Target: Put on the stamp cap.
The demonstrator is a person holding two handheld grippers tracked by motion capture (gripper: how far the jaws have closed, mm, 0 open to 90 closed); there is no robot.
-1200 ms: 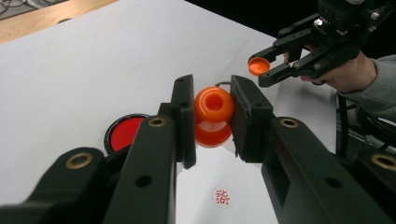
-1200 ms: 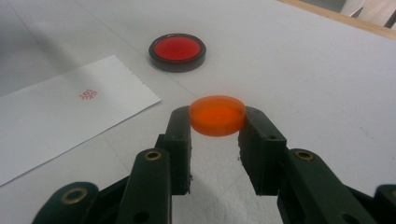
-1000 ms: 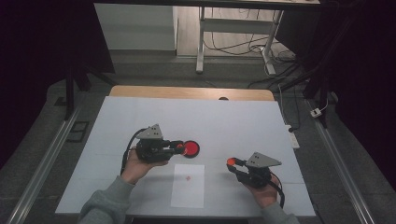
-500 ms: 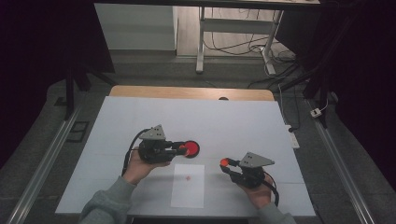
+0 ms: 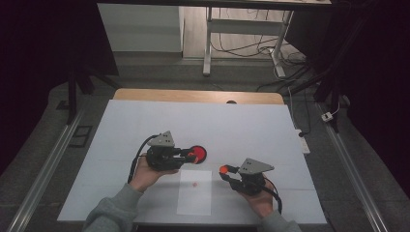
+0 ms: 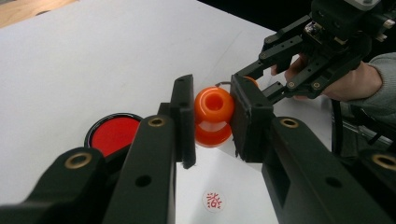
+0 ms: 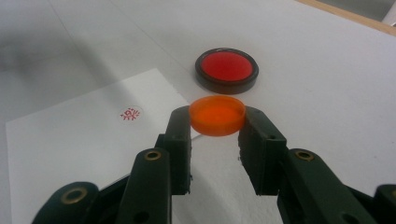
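A person is sitting at a white bench (image 5: 145, 125) in a dim room, working a pair of hand-held tongs in each hand. The left tongs (image 6: 212, 116) are pinching an orange knob-shaped stamp (image 6: 213, 115) squarely between their pads, holding it clear of the surface. The right tongs (image 7: 216, 122) are pinching a shallow orange cap (image 7: 217, 115) by its rim, also held off the bench. From above, the left tongs (image 5: 192, 155) are lying at about nine o'clock of the bench's middle, and the right tongs (image 5: 225, 170) at about four o'clock, the two well apart.

A round black ink pad (image 5: 197, 153) with a red face is resting on the bench just at the tip of the left tongs, at about twelve o'clock from a white sheet of paper (image 5: 195, 200). The sheet is lying flat near the front edge and is carrying one small red stamped mark (image 7: 130, 113); its characters are too small to read with any confidence.

A strip of bare wood (image 5: 193, 95) is showing along the bench's far edge. Beyond it, at twelve o'clock, a pale grey floor is catching the light, with the metal legs of another table (image 5: 207, 43) and a tangle of cables (image 5: 285, 67) lying behind. Metal rails (image 5: 43, 174) are running along both sides of the bench.
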